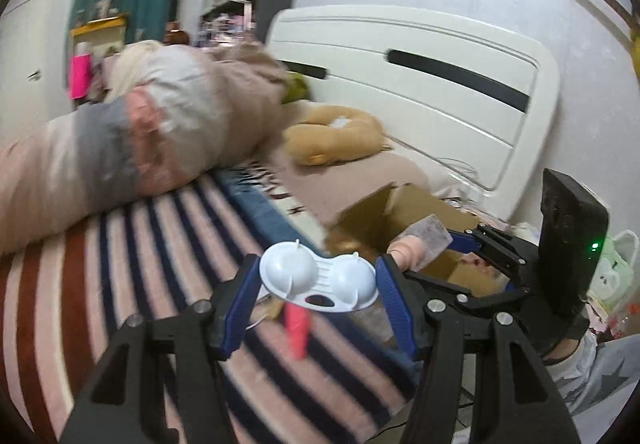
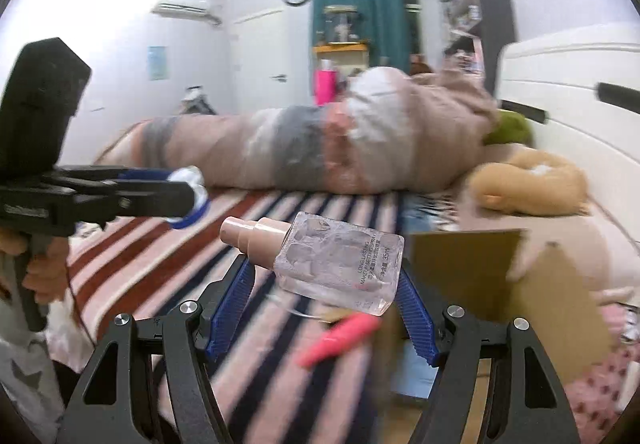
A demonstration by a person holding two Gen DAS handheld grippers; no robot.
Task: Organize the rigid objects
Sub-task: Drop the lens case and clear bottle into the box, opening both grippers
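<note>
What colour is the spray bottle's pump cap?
Pale pink-beige pump cap on the clear spray bottle; right wrist view shows it best.

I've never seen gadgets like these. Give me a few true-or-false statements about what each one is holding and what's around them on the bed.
1. The left gripper holds a white plastic piece with two domes. True.
2. The right gripper is empty. False: it holds a clear spray bottle with a beige pump top.
3. A pink object lies on the striped blanket. True.
4. The cardboard box is taped shut. False: its flaps are open.
5. A tan plush toy lies near the white headboard. True.
</note>
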